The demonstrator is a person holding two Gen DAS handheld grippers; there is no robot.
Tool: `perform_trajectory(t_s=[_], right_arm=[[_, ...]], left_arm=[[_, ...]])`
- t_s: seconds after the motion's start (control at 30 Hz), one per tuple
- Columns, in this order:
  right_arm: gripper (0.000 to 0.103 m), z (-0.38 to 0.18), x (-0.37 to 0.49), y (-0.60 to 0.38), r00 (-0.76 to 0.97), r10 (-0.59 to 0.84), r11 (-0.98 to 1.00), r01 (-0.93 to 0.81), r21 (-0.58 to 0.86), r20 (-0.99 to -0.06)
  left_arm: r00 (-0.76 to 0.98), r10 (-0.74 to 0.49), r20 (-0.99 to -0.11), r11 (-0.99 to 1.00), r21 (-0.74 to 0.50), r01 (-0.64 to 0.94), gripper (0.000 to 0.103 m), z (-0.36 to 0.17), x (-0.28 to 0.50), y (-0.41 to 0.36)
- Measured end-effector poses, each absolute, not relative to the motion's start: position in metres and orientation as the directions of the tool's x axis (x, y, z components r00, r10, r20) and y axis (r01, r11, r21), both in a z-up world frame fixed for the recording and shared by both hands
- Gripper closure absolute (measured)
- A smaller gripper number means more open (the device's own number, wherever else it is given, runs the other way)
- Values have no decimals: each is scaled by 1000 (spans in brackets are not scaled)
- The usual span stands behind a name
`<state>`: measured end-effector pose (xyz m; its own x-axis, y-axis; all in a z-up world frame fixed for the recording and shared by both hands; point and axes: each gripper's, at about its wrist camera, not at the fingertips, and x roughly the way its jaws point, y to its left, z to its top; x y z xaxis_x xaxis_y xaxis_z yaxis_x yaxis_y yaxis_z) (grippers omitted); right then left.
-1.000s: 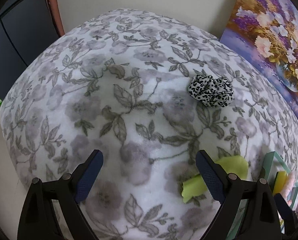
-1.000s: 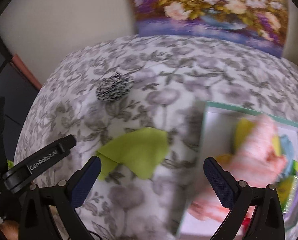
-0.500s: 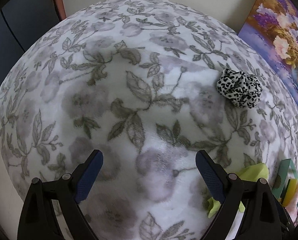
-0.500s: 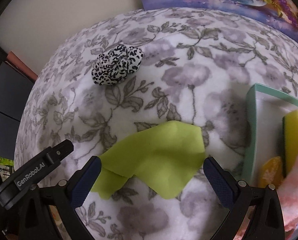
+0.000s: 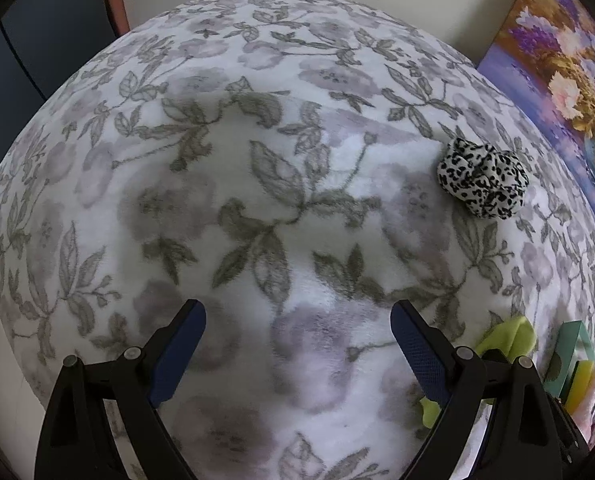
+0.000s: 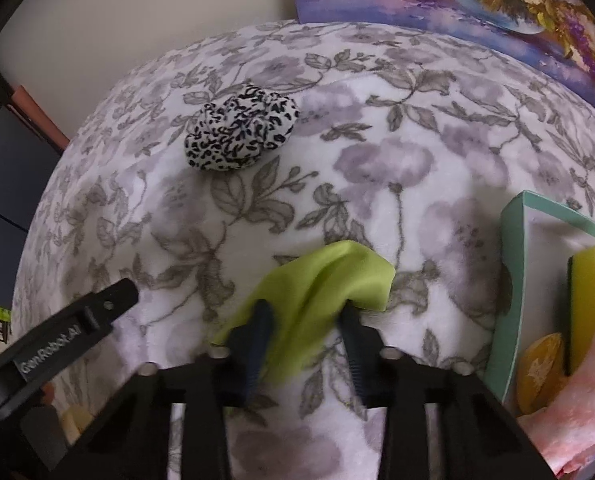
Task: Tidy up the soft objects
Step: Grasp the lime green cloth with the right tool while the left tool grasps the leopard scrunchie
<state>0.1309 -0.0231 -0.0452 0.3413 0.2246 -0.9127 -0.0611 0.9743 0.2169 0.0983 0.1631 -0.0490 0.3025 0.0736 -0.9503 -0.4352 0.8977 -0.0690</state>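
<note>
Left gripper (image 5: pixel 297 332) first: in its own wrist view its blue-padded jaws stand wide apart over the fleecy white blanket printed with grey leaves and mauve flowers (image 5: pixel 257 184), with nothing between them. A black-and-white leopard-print fabric scrunchie (image 5: pixel 482 182) lies on the blanket up to the right, well apart from this gripper. Compared with a second ago the blanket fills more of this view and the scrunchie sits further toward the right edge. At the lower right, a corner of the lime-green soft cloth (image 5: pixel 509 334) and the mint-green box (image 5: pixel 569 352) peek past the right jaw.

In the right wrist view, the right gripper (image 6: pixel 305 320) is closing; a second ago its jaws were wide open above the flat cloth, and now they have come in on the lime-green cloth, which bunches up into a ridge between them. The pads press the fabric from both sides, so a pinch looks formed, though the cloth still rests on the blanket. The scrunchie lies further up, untouched. To the right, the box already holds a yellow sponge with a dark green edge (image 6: pixel 589 300), an orange piece (image 6: pixel 541 368) and a pink fluffy cloth (image 6: pixel 577 412). Judging by this, the cloth seems next for the box, and the scrunchie remains to be sorted
</note>
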Motion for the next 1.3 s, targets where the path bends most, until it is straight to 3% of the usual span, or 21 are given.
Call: perform_trajectory(t_s=[0.07, 0.2, 0.7, 0.97, 1.13, 1.2, 1.3], right_arm=[[85, -44, 130, -22, 340, 238, 971, -72, 227, -910], [94, -43, 132, -21, 343, 256, 966, -76, 246, -904], [95, -12, 163, -78, 478, 243, 950, 60, 308, -844], [95, -4, 183, -92, 513, 230, 949, 71, 308, -827], [95, -2, 186, -98, 522, 222, 949, 77, 304, -824], [95, -1, 186, -98, 524, 220, 950, 76, 302, -823], [95, 0, 184, -98, 523, 215, 953, 73, 295, -825]], left_arm=[[303, 58, -951, 901, -81, -427, 9, -50, 100, 161], [312, 31, -950, 907, -105, -409, 9, -48, 108, 154], [374, -189, -908, 922, -295, -251, 9, -33, 191, 116], [367, -165, -916, 939, -260, -225, 11, -37, 231, 96], [350, -162, -922, 934, -258, -247, 29, -49, 239, 98], [357, -164, -919, 934, -261, -244, 49, -49, 238, 99], [364, -160, -917, 936, -258, -238, 70, -43, 234, 99]])
